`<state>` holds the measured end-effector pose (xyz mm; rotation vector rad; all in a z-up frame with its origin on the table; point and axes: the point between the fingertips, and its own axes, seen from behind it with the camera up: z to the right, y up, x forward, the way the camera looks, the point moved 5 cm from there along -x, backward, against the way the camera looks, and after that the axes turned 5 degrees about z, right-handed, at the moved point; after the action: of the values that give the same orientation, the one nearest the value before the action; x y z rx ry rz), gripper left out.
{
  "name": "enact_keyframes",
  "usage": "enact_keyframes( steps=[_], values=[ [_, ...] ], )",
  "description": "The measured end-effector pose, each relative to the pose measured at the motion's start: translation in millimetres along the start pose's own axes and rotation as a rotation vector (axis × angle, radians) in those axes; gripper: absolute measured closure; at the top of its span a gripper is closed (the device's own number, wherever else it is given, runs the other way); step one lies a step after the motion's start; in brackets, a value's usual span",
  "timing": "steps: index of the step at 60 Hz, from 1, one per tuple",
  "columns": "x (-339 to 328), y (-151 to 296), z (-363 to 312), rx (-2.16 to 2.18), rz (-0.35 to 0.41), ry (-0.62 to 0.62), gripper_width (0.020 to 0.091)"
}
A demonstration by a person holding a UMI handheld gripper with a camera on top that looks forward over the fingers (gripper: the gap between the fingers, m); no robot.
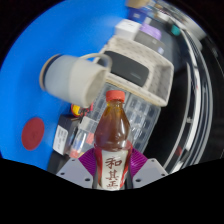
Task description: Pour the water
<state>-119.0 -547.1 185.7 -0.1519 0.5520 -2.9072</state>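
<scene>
Amber-brown plastic bottle w/ red cap is sitting upright, clamped btwn the gripper fingers' purple pads, w/ the white mug lying on its side just beyond, so tipping now is prob. risking spill over the blue tabletop.

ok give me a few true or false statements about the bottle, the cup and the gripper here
1. The gripper holds a bottle between its fingers. True.
2. The bottle's cap is blue. False: it is red.
3. A white cup stands beyond the bottle on the blue table. True.
4. The bottle's cap is off. False: it sits on the neck.
5. The bottle holds a brown liquid. True.
6. The cup is gripped by the fingers. False: it stands free, apart from them.
</scene>
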Motion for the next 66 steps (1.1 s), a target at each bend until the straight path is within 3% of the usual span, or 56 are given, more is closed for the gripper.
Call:
enact_keyframes(
  steps=[9,19,22,36,51,52,54,66],
  values=[
    [-14.1,-4.2,-6.3,0.514,-0.036,0.028,0.0701],
    [-20.3,-16.5,-0.4,1.019,0.007,0.029,0.0700],
    [-23.6,-8.1,-4.5,1.180,-0.027,-0.001,0.0701],
    [-14.1,-28.8,-31.1,1.777,0.027,0.028,0.0699],
    [-11.4,-3.7,-72.0,1.968,0.048,0.065,0.0701],
    [-11.7,-1.3,-76.6,1.963,0.048,0.072,0.0654],
    [-11.3,-1.9,-74.5,1.946,0.083,0.032,0.0696],
    [-14.8,-2.8,-74.9,1.949,0.052,0.023,0.0653]
  ],
)
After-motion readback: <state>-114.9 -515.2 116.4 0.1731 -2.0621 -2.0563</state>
